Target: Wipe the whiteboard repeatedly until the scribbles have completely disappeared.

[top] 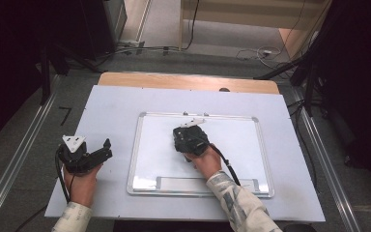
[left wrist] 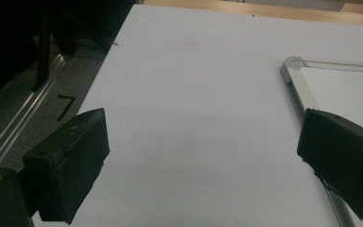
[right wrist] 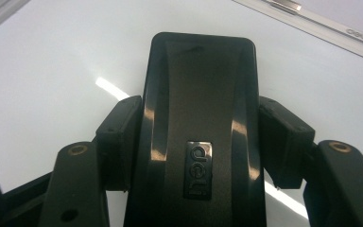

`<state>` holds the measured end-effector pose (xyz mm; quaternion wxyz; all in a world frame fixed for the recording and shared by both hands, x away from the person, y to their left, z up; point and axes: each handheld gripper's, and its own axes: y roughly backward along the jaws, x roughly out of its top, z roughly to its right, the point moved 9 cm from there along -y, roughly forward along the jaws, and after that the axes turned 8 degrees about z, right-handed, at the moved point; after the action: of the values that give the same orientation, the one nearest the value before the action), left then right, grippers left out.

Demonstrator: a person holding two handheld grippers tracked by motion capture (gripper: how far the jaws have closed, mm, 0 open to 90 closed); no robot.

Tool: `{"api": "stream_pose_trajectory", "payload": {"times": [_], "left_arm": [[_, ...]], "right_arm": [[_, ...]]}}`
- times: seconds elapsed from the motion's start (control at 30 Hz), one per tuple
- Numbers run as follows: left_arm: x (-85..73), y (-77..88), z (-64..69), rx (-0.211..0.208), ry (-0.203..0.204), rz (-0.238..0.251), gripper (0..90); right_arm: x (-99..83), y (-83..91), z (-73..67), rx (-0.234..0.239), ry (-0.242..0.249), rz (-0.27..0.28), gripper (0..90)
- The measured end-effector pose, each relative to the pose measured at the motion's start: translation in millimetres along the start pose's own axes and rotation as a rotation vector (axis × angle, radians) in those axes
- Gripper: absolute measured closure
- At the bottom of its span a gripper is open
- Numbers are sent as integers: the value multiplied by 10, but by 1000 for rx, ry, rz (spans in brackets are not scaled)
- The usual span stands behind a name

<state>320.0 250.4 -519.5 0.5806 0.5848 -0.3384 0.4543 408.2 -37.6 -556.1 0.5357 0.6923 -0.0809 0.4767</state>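
The black eraser [right wrist: 201,127], a glossy block with a small embossed logo plate on its back, was clamped between the fingers [right wrist: 118,142] of the right gripper [top: 189,137], each pad pressed against one of its long sides. It sat flat on the whiteboard [top: 241,145], in the upper middle of the board, not far below the top frame rail. The whiteboard lay on the pale sheet covering the table [top: 111,106], with its tray edge toward the person. In the high view and in the right gripper view the surface around the eraser looked clean and bright, with no writing or marks to be made out, so the wiping seemed largely done, or else the marks were too faint to tell at that size. What appeared left was any final pass over the lower part of the board and then setting the eraser down, perhaps on the tray strip along the near edge. The left gripper [top: 94,153] was held off the board's left side above the bare table, its fingers [left wrist: 71,161] spread wide with nothing between them, and only the board's corner frame showing beyond its right finger; it seemed to be taking no part in the work at that moment
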Motion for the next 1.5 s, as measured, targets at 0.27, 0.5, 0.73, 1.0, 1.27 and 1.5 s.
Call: {"api": "stream_pose_trajectory", "payload": {"times": [0.27,0.5,0.73,1.0,1.27,1.5], "left_arm": [[-10,-5,3,2,-2,-3,32],[-16,-13,13,4,-4,-9,32],[-26,-29,21,2,-4,-18,33],[-25,-42,34,-5,3,-18,33],[-23,-36,16,-3,8,-15,33],[-22,-27,11,-3,6,-16,32]], "right_arm": [[-69,74,376,-56,-54,0,361],[-93,99,736,-113,-122,4,360],[-21,21,745,-132,-127,11,360],[79,-87,525,-109,-105,9,360],[128,-141,242,-64,-61,12,360],[80,-86,4,-22,-15,9,360]]}}
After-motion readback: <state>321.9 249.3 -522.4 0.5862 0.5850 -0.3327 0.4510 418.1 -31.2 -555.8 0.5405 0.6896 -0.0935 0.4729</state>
